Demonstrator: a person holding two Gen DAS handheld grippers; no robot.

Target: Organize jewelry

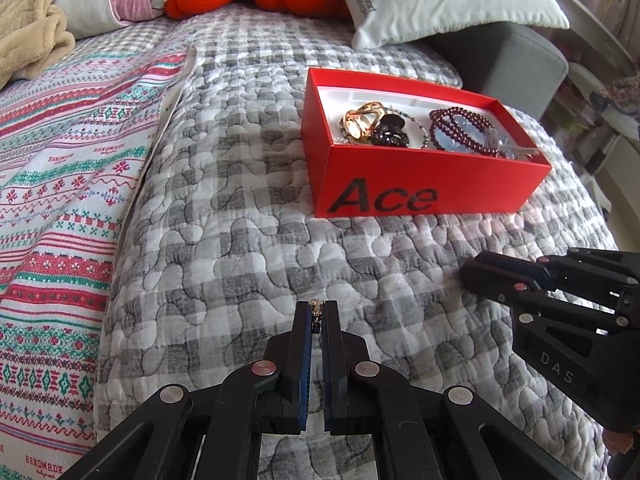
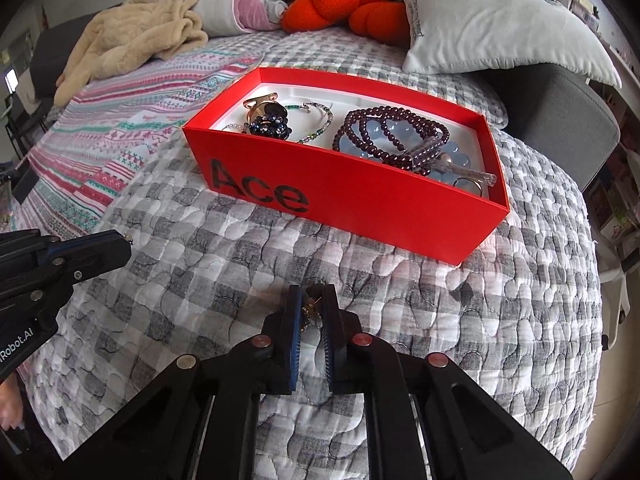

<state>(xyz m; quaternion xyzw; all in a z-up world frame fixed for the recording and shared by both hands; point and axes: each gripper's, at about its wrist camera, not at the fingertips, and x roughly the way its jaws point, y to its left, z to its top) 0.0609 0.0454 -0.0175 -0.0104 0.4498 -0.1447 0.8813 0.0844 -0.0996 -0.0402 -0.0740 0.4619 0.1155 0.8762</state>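
Two grippers work over a grey checked quilt [image 1: 240,184]. From the left wrist, the left gripper [image 1: 318,312] is clenched on a small beaded piece [image 1: 317,314] pinched upright between its tips. A red box [image 1: 424,184] marked "Ace" sits far right on the quilt, holding a gold ring [image 1: 360,122], a dark cluster [image 1: 390,134] and a maroon bead string [image 1: 460,128]. The right gripper [image 1: 470,270] reaches in from the right.

From the right wrist, the right gripper [image 2: 312,300] is clenched on a small gold trinket [image 2: 310,306] just above the quilt [image 2: 440,300], near the box [image 2: 360,200]. Pale blue beads [image 2: 392,136] lie under the maroon string [image 2: 384,120]. The left gripper [image 2: 120,240] shows at left.
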